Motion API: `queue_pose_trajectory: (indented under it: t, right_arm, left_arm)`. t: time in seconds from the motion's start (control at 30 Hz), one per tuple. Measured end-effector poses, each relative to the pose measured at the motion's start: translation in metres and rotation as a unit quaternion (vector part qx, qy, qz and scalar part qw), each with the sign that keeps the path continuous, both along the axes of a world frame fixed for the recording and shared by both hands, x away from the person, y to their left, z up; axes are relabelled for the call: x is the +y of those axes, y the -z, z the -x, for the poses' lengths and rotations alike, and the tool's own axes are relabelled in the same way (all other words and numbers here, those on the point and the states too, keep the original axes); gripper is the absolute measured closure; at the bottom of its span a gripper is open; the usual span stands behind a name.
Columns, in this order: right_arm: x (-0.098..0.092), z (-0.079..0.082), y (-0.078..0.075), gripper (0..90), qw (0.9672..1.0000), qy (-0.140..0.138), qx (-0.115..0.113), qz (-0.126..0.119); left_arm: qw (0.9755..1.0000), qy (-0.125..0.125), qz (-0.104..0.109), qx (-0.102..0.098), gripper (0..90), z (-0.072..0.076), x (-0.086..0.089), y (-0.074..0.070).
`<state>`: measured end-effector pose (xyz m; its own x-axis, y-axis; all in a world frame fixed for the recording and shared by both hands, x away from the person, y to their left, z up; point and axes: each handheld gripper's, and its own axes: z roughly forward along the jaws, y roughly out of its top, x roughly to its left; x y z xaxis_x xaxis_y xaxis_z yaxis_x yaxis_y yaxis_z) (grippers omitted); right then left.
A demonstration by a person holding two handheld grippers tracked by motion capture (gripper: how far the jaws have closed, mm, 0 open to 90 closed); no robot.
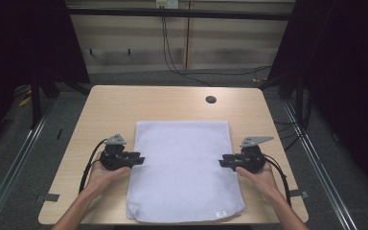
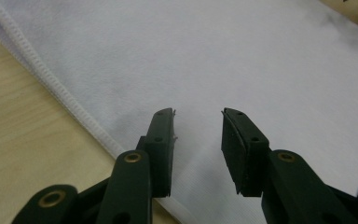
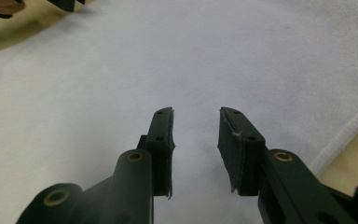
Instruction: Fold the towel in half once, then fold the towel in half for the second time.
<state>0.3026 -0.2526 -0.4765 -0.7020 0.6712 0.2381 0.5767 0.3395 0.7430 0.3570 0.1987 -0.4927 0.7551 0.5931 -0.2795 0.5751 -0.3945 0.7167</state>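
A pale lilac towel (image 1: 182, 167) lies flat in the middle of the wooden table (image 1: 105, 108), folded, with a small label near its front right corner. My left gripper (image 1: 140, 158) sits at the towel's left edge and points right, its jaws open over the cloth (image 2: 242, 60) with nothing between them. At the right edge my right gripper (image 1: 222, 162) points left, jaws likewise open above the towel (image 3: 121, 79) and empty. The hemmed edge of the towel (image 2: 51, 79) runs past the left jaws.
A round cable hole (image 1: 211, 99) is in the table near its far right. Black cables (image 1: 172, 57) hang behind the table. Bare wood lies left, right and beyond the towel. Dark curtains flank the table.
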Motion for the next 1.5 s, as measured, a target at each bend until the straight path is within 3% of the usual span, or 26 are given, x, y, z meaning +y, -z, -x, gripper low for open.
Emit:
queue_pose_trajectory:
  t: [0.1,0.17,0.23,0.3,0.4,0.53,0.7,0.97,1.13,1.5]
  right_arm:
    - [0.009,-0.019,0.010,66.4,0.9996,0.005,0.010,0.026]
    - [0.014,-0.030,0.015,65.6,0.9988,0.009,0.003,0.047]
    - [0.014,-0.039,0.019,65.3,0.9989,0.013,0.010,0.044]
    - [0.015,-0.045,0.023,65.5,0.9985,0.020,0.012,0.050]
    - [0.014,-0.045,0.025,65.8,0.9986,0.022,0.016,0.045]
    - [0.014,-0.040,0.025,65.7,0.9983,0.024,0.019,0.050]
    - [0.015,-0.027,0.022,65.9,0.9980,0.009,0.033,0.053]
    - [0.011,-0.004,0.021,66.6,0.9980,-0.006,0.038,0.051]
    - [0.009,0.013,0.020,66.5,0.9978,-0.010,0.046,0.046]
    - [0.007,0.058,0.017,66.7,0.9957,-0.041,0.069,0.047]
  left_arm:
    - [0.9998,-0.001,-0.018,-0.002,64.7,-0.009,-0.006,0.007]
    - [0.9996,0.010,-0.025,-0.005,65.5,-0.012,-0.007,0.009]
    - [0.9998,0.005,-0.020,-0.003,67.8,-0.012,-0.005,0.009]
    - [0.9995,0.005,-0.027,-0.013,69.5,-0.011,-0.006,0.010]
    - [0.9985,0.008,-0.046,-0.027,69.3,-0.006,-0.009,0.008]
    - [0.9993,0.012,-0.033,-0.016,70.0,-0.001,-0.006,0.009]
    - [0.9996,0.026,-0.012,0.004,73.0,0.012,0.002,0.011]
    - [0.9987,0.039,-0.033,0.003,73.4,0.036,-0.001,0.006]
    - [0.9991,0.031,-0.029,0.008,71.6,0.049,-0.003,0.006]
    - [0.9955,0.082,-0.040,0.025,65.8,0.091,-0.003,0.001]
